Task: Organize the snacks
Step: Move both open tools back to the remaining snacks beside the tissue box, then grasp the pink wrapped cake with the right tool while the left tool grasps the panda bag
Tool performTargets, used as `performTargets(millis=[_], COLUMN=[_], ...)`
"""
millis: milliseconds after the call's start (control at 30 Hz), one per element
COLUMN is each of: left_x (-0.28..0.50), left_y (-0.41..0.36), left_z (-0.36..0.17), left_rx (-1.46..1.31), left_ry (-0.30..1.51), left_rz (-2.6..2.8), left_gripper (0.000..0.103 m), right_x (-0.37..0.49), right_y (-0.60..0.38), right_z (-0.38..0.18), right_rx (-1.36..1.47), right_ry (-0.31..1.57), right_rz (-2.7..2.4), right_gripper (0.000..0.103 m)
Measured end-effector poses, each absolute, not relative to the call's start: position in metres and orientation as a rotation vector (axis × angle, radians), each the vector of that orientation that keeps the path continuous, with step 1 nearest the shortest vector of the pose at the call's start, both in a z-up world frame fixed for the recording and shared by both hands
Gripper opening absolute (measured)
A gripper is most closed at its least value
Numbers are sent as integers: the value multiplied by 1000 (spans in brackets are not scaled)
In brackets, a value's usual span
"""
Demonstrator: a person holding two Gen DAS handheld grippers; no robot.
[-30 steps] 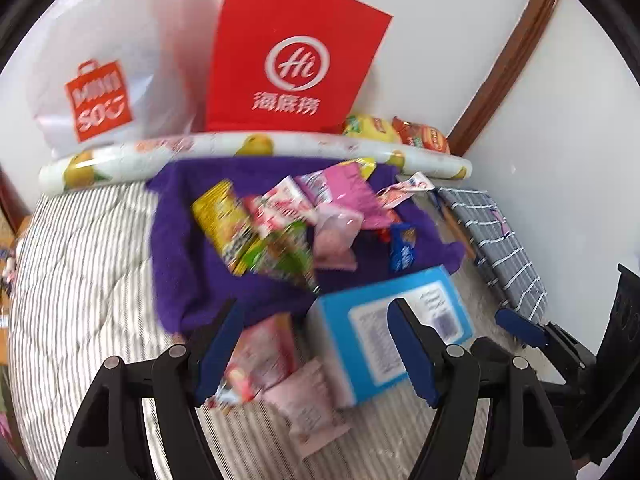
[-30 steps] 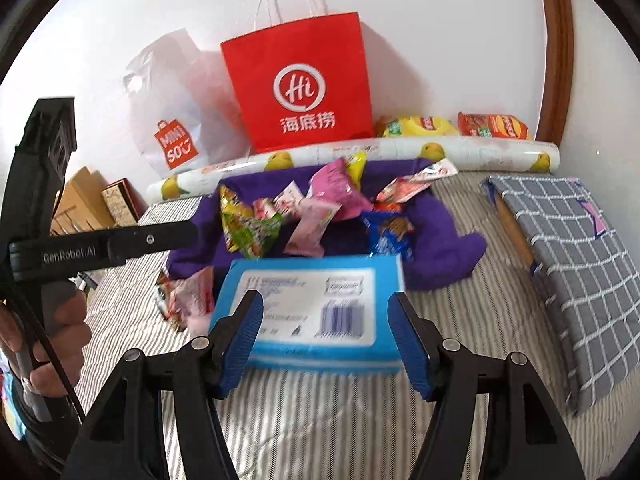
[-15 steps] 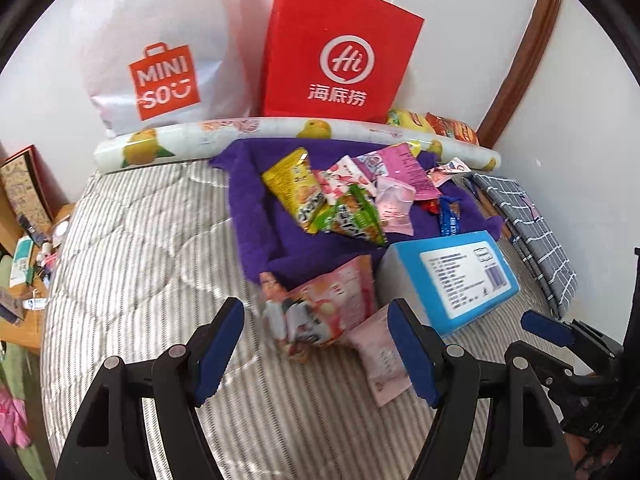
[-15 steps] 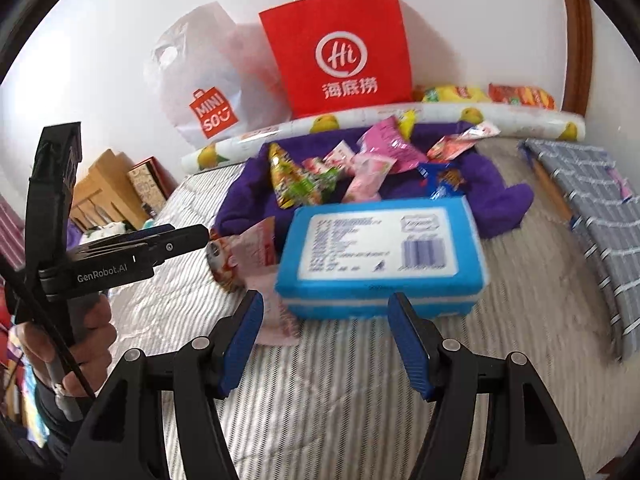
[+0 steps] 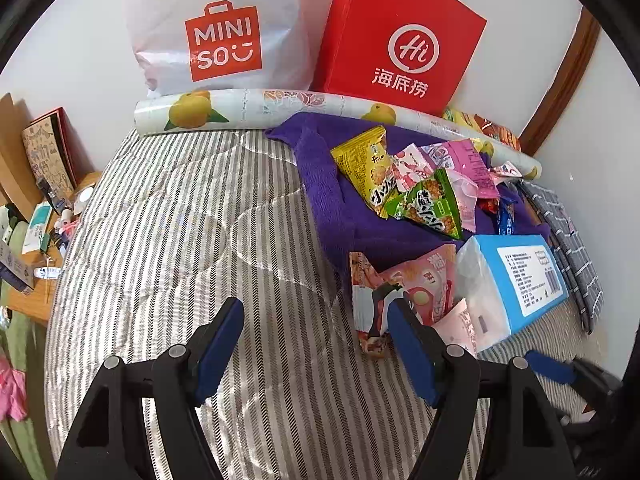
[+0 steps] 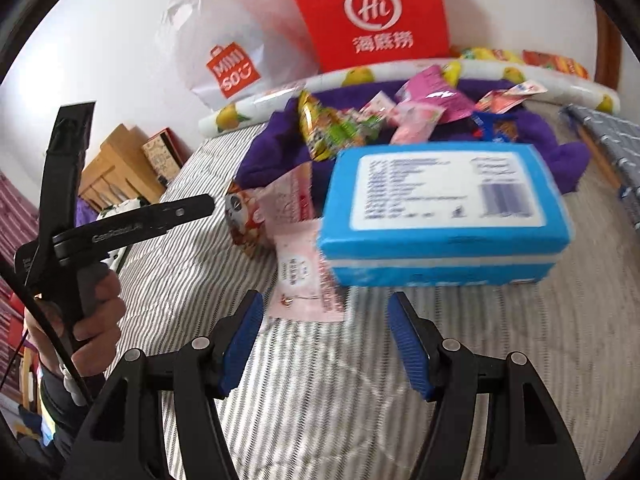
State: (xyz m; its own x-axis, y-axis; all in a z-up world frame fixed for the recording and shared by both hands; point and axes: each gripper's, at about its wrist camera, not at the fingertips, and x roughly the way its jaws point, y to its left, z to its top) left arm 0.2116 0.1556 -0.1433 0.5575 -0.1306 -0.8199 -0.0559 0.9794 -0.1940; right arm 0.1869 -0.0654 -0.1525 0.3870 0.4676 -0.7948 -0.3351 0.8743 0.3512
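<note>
Left gripper: I have its jaws apart with nothing between them, over bare striped quilt; the pink snack packet sits just beside the right-hand finger.
Right gripper: jaws also apart and empty; the blue tissue pack lies just ahead, a flat pink sachet near the left-hand finger.
Snack pile: yellow packet, green packet and pink wrappers heaped on the purple towel, right of centre on the bed.
Risk, left: if I close here I pinch quilt, or clip the packet's corner and drag it.
Risk, right: the tissue pack looks wider than my jaw gap; I might shove it into the snacks and scatter them.
Risk, both: my two grippers are near each other and could collide.
Writing, left: white plastic bag reads MINISO.
Writing, middle: red paper bag reads Hi, 海底捞.
Writing, right: tissue pack label too blurred; I think a barcode shows.
Left tool body: GenRobot.AI, probably.
</note>
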Motion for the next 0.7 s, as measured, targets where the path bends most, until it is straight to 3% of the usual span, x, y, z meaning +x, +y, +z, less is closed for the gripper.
performTargets(millis=[300, 467, 600, 700], left_x=[206, 202, 202, 199], left_y=[163, 169, 170, 171], left_z=[-148, -155, -160, -160], left_rx=[-255, -257, -260, -270], left_ry=[984, 1011, 1023, 1023], left_rz=[-43, -36, -33, -36], left_gripper=[73, 72, 73, 73], right_x=[189, 182, 183, 182], right_y=[-34, -16, -3, -5], right_z=[-184, -189, -189, -190], right_rx=[153, 101, 25, 24], right_ry=[1103, 1014, 999, 995], right_rz=[461, 370, 251, 253], right_gripper=[62, 63, 51, 49])
